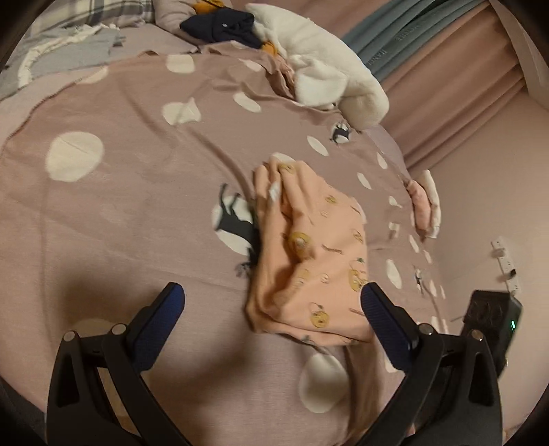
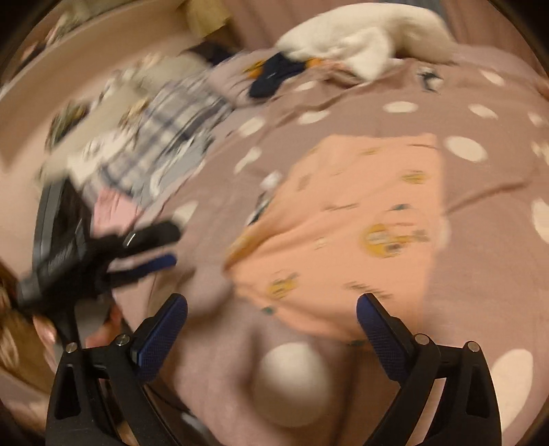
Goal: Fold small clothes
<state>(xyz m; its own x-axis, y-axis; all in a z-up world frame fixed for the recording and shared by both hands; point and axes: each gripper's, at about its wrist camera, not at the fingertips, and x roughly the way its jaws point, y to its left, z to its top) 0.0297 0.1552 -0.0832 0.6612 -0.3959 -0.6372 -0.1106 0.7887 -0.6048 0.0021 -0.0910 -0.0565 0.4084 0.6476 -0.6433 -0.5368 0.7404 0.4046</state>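
A small peach garment [image 1: 308,254] with yellow prints lies folded and rumpled on the mauve dotted bedspread [image 1: 120,206]. It also shows in the right wrist view [image 2: 346,226], blurred. My left gripper [image 1: 272,298] is open and empty, held above the bed with its right finger [image 1: 384,322] at the garment's near edge. My right gripper [image 2: 271,308] is open and empty, just in front of the garment's near edge. The left gripper also shows at the left of the right wrist view [image 2: 151,247], blurred.
A white fluffy garment [image 1: 322,61] and a dark navy garment [image 1: 219,27] lie at the far side of the bed. A plaid cloth [image 1: 79,44] lies at the far left. A pink and white item [image 1: 425,202] sits at the bed's right edge. A power strip [image 1: 504,264] lies on the floor.
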